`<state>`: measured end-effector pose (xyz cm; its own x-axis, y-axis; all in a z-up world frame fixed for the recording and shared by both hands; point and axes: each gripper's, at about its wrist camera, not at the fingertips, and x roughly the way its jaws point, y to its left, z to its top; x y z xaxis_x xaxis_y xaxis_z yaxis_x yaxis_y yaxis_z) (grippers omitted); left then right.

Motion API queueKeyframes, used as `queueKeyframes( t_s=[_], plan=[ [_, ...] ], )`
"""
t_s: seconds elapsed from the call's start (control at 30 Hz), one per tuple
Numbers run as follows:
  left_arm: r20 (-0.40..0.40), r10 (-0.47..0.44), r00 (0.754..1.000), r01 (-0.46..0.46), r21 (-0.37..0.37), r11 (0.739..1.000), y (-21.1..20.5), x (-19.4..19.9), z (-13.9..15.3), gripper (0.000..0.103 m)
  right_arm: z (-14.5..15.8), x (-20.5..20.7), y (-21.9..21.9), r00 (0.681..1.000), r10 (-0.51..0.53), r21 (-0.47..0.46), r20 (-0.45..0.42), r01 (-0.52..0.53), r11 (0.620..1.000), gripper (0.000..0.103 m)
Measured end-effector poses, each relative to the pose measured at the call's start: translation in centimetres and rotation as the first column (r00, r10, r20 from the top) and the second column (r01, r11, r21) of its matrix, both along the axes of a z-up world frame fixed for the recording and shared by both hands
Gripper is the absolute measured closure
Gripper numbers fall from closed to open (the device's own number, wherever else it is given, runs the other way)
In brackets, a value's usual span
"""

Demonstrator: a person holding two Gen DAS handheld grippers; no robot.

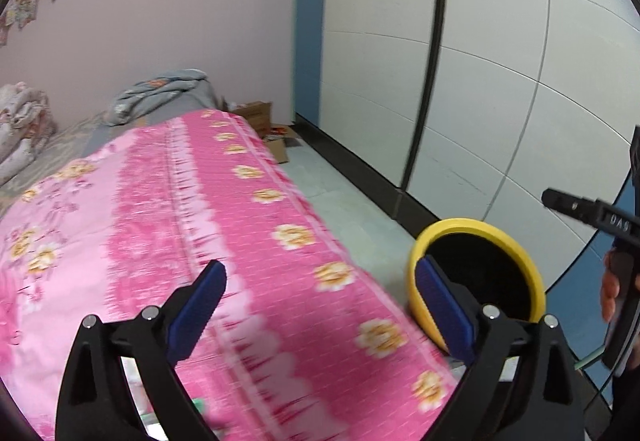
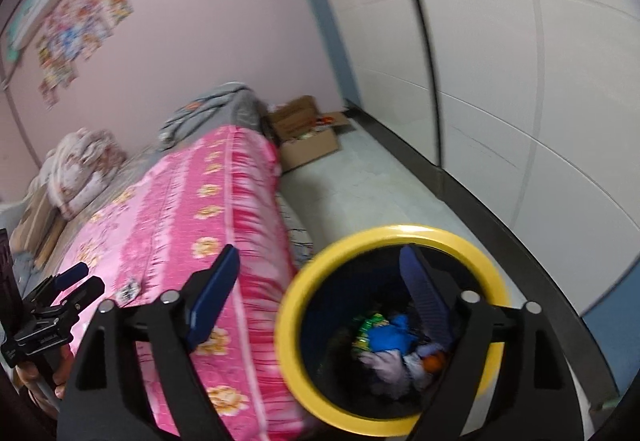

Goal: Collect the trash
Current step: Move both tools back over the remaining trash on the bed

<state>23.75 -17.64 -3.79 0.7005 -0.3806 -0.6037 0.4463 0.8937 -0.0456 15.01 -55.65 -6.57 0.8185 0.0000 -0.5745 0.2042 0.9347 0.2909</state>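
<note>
A black trash bin with a yellow rim stands on the floor against the side of a bed. Inside it lies crumpled trash: blue, green, white and orange pieces. My right gripper hangs open above the bin's near edge, its right finger over the opening and nothing between the pads. My left gripper is open and empty over the pink flowered bedspread, with the bin just to its right. In the right wrist view the left gripper shows at the far left, held by a hand.
White wall panels with a dark baseboard run along the right of a narrow tiled floor strip. An open cardboard box sits at the bed's far end. Folded blankets lie on the bed by the pink wall.
</note>
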Motion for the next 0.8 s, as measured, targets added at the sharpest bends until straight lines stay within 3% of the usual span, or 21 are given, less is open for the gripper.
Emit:
queueKeyframes(
  t_s=[0.13,0.5,0.7,0.8],
  plan=[
    [0.013,0.022,1.000,-0.022,0.008,1.000,4.7,-0.5,0.3,0.008,1.4,1.6,4.2,0.997,0.082,-0.044,0.015,-0.081,0.996,0.015],
    [-0.012,0.036,0.999,-0.035,0.045,0.998,15.2,-1.7,-1.1,0.008,2.2,6.8,14.0,0.963,0.266,-0.063,-0.029,-0.268,0.961,0.010],
    [-0.049,0.009,0.999,-0.007,0.043,0.999,17.5,-0.8,-3.6,0.008,1.0,10.0,19.4,0.900,0.422,-0.016,-0.108,-0.426,0.905,0.010],
    [-0.067,-0.037,0.997,0.040,0.041,0.998,17.6,-0.5,-4.9,0.008,-0.1,11.9,21.8,0.854,0.497,0.043,-0.155,-0.496,0.867,0.010]
  ],
)
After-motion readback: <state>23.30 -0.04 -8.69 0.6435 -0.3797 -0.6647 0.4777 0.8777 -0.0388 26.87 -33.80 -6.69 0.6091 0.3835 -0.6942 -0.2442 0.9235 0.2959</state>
